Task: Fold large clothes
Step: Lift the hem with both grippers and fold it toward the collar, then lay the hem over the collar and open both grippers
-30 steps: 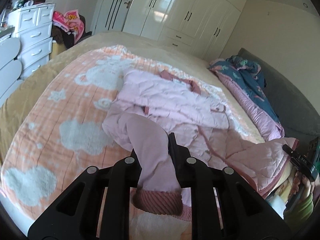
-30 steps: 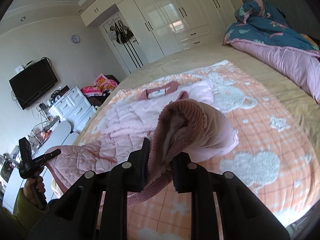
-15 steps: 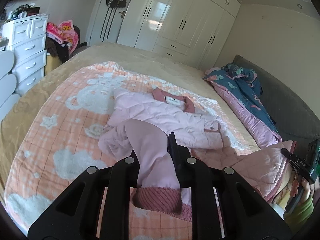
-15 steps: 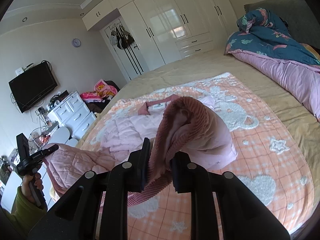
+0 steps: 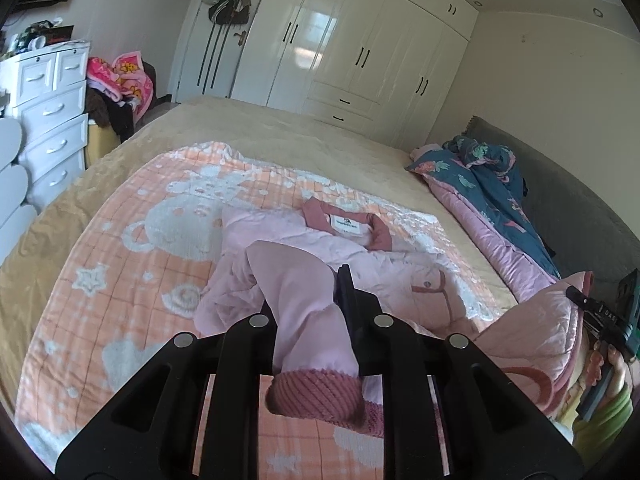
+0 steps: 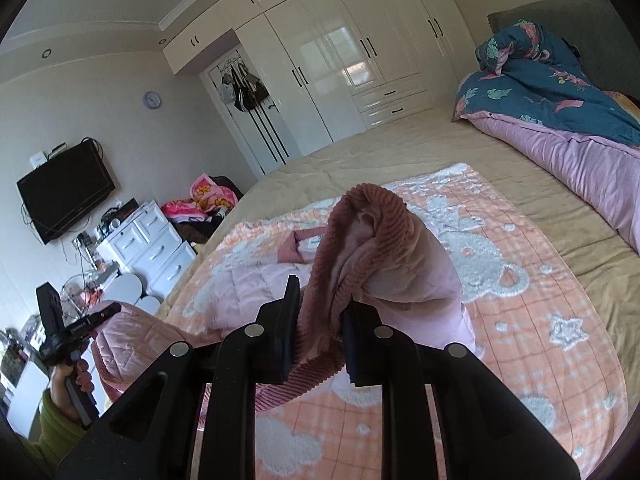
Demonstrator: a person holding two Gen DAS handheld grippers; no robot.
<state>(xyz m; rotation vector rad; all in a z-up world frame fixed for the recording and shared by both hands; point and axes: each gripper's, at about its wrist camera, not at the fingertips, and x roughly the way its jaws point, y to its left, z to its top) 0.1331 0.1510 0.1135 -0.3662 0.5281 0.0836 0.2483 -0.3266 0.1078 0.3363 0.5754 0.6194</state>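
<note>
The left claw [image 5: 308, 304] grips 1 sleeve [image 5: 304, 320] of the pink quilted jacket [image 5: 360, 256]. The right claw [image 6: 320, 320] grips its other ribbed cuff [image 6: 360, 232] above the bed [image 6: 440, 140].

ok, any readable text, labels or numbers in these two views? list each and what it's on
Neck label inside the pink jacket's collar: dark print, too small to read.
Right gripper seen in the left wrist view: pale letters on its body, too blurred to read.
Wall clock: dial too small to read.
Nothing else carries text.
</note>
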